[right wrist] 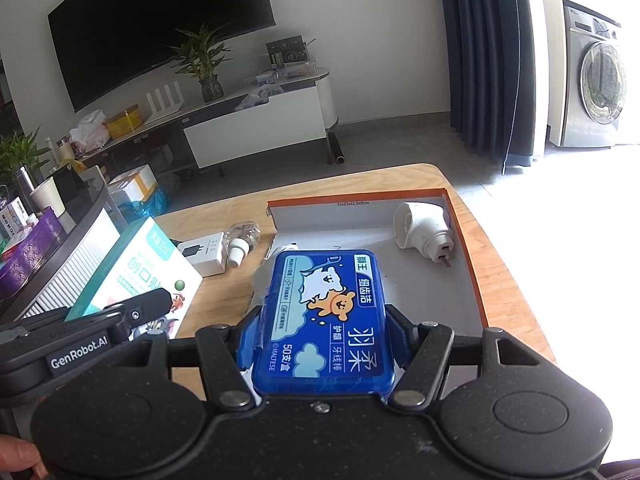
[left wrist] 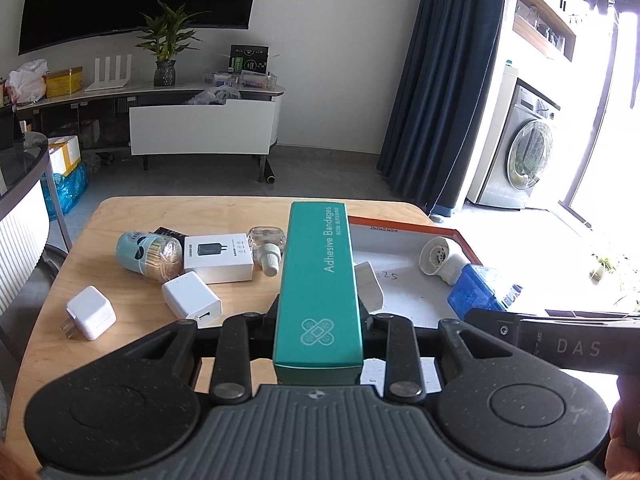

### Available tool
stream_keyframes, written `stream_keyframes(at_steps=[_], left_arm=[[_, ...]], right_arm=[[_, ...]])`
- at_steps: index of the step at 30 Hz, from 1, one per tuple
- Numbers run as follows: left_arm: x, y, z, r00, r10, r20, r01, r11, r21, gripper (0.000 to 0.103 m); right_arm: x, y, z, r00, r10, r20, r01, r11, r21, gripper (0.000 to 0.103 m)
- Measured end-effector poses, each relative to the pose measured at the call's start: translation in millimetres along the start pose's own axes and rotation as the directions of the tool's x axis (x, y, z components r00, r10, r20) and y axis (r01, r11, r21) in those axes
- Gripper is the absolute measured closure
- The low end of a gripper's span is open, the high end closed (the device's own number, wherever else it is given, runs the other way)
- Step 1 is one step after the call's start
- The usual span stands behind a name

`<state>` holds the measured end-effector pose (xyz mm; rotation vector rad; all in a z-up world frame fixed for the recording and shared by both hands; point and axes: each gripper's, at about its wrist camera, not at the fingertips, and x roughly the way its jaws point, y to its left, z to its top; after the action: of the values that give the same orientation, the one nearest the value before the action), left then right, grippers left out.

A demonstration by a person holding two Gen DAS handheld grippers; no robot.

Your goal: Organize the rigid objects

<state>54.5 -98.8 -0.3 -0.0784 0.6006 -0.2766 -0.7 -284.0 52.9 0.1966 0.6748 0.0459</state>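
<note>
Left wrist view: fingers point(left wrist: 362, 314) pinching a long teal cardboard bandage box point(left wrist: 318, 292); right fingers point(right wrist: 394, 326) clamp a blue plastic floss-pick case point(right wrist: 326, 320) between them.

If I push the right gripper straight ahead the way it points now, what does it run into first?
Probably the floor of the orange-rimmed tray: the right gripper, shut on the blue floss-pick box, points down into it. The white plug-in device lies right of that line. Depth is uncertain.
</note>
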Motion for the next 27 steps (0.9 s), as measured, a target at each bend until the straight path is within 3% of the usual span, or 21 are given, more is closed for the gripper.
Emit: stream_keyframes(at_steps=[27], left_arm=[[18,-32,-4,0.997,-0.062,-0.044,0.064,0.997,0.054,0.072]], right_arm=[[1,-34,0,0.998,-0.056,0.004,0.056,0.996,0.065,0.028]])
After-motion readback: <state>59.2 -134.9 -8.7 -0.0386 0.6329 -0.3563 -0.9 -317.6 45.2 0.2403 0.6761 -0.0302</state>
